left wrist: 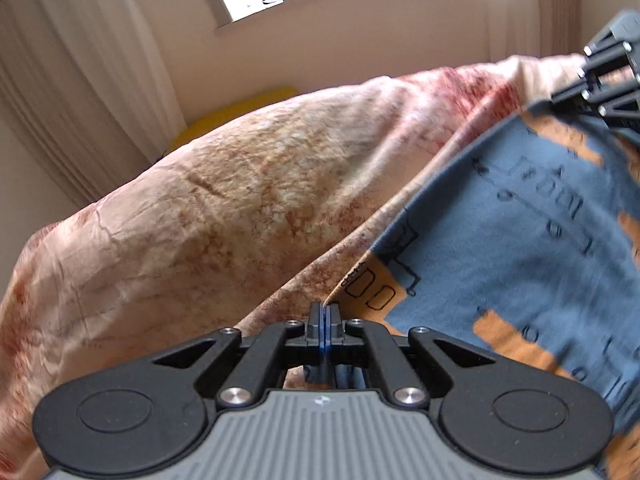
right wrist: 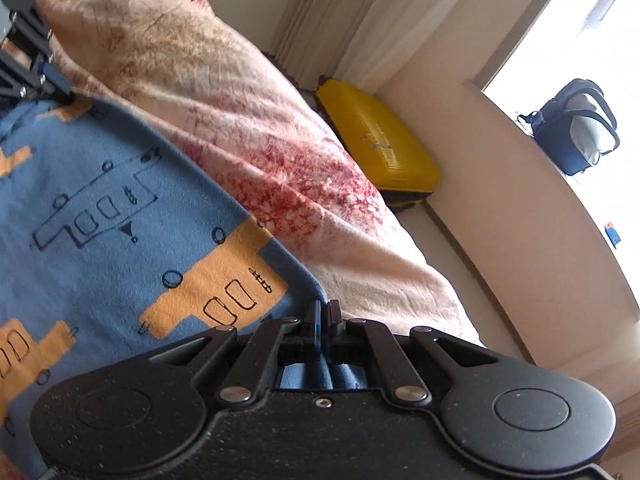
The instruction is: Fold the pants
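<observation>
Left wrist view: left gripper (left wrist: 325, 312) is pinching the edge of the blue-and-orange pants (left wrist: 500, 240), jaws fully closed on fabric, right gripper (right wrist: 322, 312) is clamping another edge likewise, pants lying spread over the pink blanket (right wrist: 240, 112) beside a yellow suitcase (right wrist: 380, 148).

A bed carries everything, covered by a rumpled blanket (left wrist: 208, 208) in cream with rust-red mottling. Spread directly on the blanket lie the pants (right wrist: 100, 216), blue cloth printed with orange blocks and thin black line drawings, one edge running diagonally across the blanket.
</observation>
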The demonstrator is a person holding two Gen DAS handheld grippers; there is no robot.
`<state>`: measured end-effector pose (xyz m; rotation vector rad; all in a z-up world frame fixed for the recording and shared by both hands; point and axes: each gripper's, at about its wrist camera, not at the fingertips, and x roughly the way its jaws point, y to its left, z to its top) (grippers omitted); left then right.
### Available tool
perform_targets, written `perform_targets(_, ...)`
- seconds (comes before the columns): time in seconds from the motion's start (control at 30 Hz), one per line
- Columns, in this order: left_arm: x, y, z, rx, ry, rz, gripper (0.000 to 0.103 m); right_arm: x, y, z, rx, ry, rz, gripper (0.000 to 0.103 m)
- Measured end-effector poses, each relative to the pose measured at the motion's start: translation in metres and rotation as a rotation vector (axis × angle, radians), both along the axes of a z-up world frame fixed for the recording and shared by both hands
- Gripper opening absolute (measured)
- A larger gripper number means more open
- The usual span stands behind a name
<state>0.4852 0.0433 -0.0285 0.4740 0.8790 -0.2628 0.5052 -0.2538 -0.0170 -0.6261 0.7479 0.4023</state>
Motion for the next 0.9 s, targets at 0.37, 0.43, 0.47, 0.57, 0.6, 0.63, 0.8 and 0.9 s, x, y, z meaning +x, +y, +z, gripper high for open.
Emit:
perform_targets(0.37,-0.082,0.012,0.064,-0.113,-0.183,-0.142,0.000,-0.119,-0.037,0.071,0.140,-0.119,0.050,0.001)
perform_targets(0.43,-0.108,0.012,0.072,-0.132,-0.227,-0.208,0.000,-0.153,-0.043,0.079,0.155,-0.131,0.055,0.001)
perform_targets(0.47,-0.123,0.013,0.074,-0.134,-0.249,-0.245,0.000,-0.170,-0.045,0.082,0.165,-0.134,0.052,0.001)
perform_targets(0.57,-0.163,0.008,0.076,-0.095,-0.274,-0.305,0.000,-0.223,-0.046,0.086,0.176,-0.124,0.061,0.001)
perform_targets(0.6,-0.175,0.008,0.076,-0.085,-0.271,-0.325,0.000,-0.240,-0.045,0.086,0.173,-0.117,0.069,0.001)
perform_targets(0.63,-0.187,0.006,0.074,-0.069,-0.274,-0.344,0.000,-0.259,-0.044,0.086,0.161,-0.107,0.084,0.001)
perform_targets(0.8,-0.243,0.001,0.055,-0.001,-0.278,-0.442,0.000,-0.335,-0.032,0.074,0.092,-0.022,0.143,0.001)
perform_targets(0.9,-0.267,-0.003,0.028,0.064,-0.263,-0.504,0.000,-0.362,-0.019,0.060,0.035,0.034,0.171,0.001)
